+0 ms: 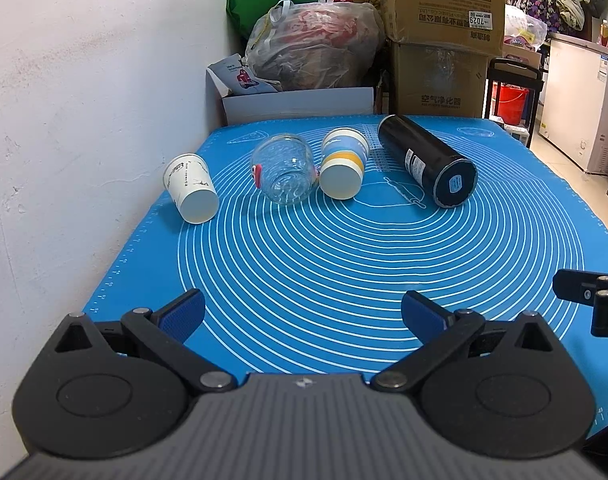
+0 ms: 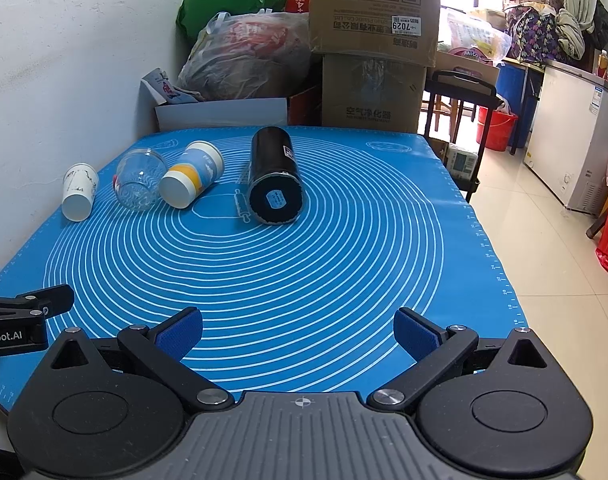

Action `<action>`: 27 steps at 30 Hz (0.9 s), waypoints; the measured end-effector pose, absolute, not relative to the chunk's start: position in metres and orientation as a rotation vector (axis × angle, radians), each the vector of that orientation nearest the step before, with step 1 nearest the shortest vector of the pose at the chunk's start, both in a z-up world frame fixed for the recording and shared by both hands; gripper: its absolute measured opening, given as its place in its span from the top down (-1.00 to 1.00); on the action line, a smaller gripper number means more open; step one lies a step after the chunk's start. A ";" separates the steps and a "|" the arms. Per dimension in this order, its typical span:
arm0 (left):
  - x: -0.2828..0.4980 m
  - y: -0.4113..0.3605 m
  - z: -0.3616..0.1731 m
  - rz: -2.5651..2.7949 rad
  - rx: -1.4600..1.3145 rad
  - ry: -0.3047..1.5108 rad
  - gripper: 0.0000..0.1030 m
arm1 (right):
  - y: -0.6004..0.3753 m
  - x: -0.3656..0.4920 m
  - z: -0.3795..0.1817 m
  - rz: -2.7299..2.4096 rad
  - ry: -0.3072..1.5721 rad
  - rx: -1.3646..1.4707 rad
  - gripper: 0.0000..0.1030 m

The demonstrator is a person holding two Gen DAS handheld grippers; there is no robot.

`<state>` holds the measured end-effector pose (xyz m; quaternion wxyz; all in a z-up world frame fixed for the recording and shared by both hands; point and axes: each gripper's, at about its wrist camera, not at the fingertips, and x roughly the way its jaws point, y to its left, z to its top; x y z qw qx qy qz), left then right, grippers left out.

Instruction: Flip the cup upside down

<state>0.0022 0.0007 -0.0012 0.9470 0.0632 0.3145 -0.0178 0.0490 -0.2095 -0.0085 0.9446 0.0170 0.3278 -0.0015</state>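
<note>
Several cups lie on their sides in a row at the far end of the blue mat [image 1: 323, 264], bottoms toward me. From the left: a white paper cup [image 1: 190, 187] [image 2: 79, 191], a clear glass cup [image 1: 284, 174] [image 2: 139, 179], a blue, yellow and white paper cup [image 1: 343, 168] [image 2: 191, 178], and a black tumbler [image 1: 425, 158] [image 2: 274, 174]. My left gripper [image 1: 302, 312] is open and empty over the mat's near edge. My right gripper [image 2: 298, 330] is open and empty, to the right of the left one.
A white wall [image 1: 84, 120] runs along the mat's left side. Cardboard boxes [image 1: 439, 36], plastic bags [image 1: 315, 46] and a white box [image 1: 300, 104] stand behind the table. Tiled floor [image 2: 551, 240] and a white freezer [image 2: 571, 136] lie to the right.
</note>
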 end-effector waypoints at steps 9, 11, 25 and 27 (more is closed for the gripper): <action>0.001 0.001 0.000 -0.036 0.129 0.640 -1.00 | -0.209 0.049 -0.009 -0.003 0.668 0.035 -1.00; 0.001 0.001 0.000 -0.034 0.129 0.641 -1.00 | -0.209 0.049 -0.009 -0.003 0.668 0.035 -1.00; -0.001 0.011 -0.001 -0.040 0.142 0.642 -1.00 | -0.210 0.050 -0.011 -0.003 0.671 0.035 -1.00; -0.002 0.007 -0.001 -0.038 0.145 0.643 -1.00 | -0.210 0.050 -0.011 -0.003 0.672 0.036 -1.00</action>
